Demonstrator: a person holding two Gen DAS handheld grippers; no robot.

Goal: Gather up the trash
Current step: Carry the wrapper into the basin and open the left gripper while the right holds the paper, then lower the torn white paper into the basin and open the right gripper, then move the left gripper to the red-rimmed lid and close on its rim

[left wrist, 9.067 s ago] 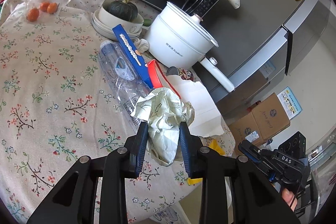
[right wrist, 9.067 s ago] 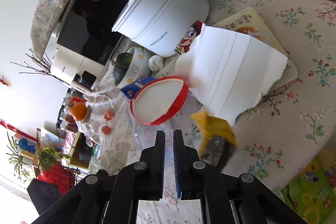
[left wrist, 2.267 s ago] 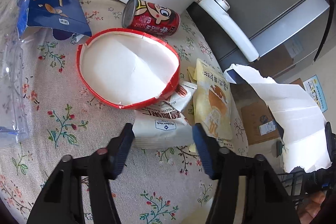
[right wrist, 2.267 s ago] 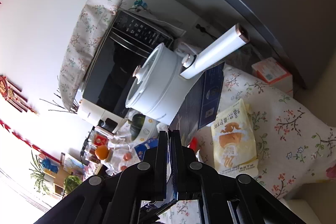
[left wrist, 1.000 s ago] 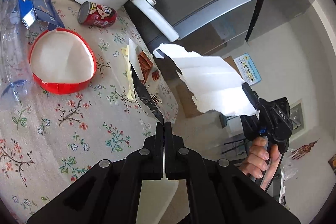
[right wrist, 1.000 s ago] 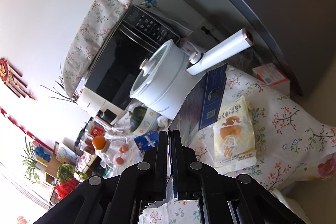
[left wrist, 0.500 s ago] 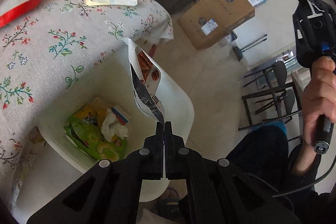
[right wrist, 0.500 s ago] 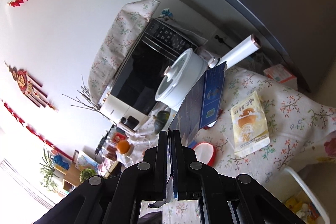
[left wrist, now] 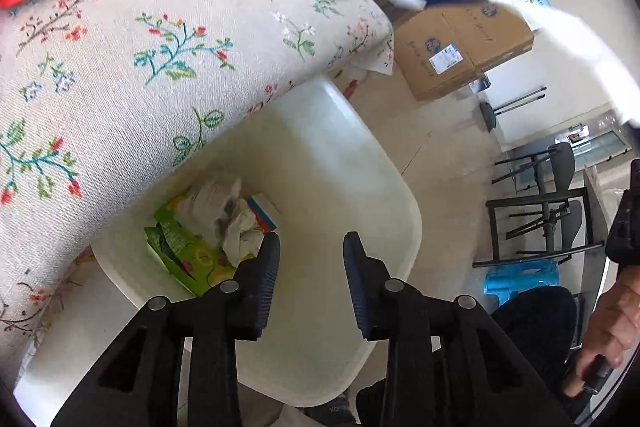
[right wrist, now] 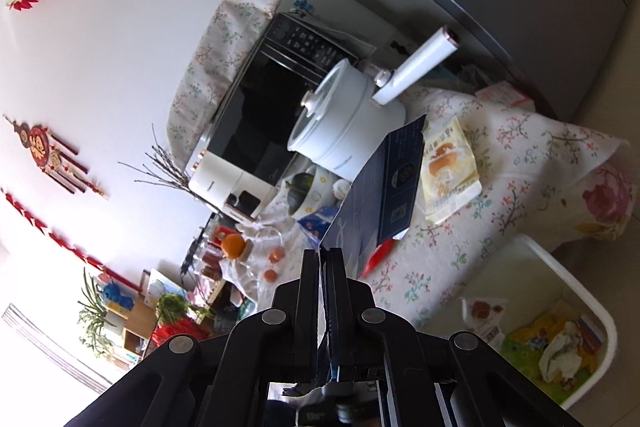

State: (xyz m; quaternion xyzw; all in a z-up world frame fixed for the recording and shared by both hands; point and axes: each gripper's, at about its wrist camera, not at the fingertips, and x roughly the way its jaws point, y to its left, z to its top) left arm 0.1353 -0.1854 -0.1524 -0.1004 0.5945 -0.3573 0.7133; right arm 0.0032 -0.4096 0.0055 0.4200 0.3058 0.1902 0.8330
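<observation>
Trash (left wrist: 208, 227), crumpled paper and glossy green wrappers, is seen in the smooth white bin (left wrist: 384, 187) beside the bench (left wrist: 120, 75); the left tongs (left wrist: 308, 255) are opening above it, nothing between them. In the right view, the right tongs (right wrist: 325, 259) are clenched on a torn dark-blue carton (right wrist: 388, 187), probably carried toward the bin.

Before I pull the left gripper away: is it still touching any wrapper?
Apart. In the left wrist view the left gripper is opening with nothing between its jaws, above the white bin.
</observation>
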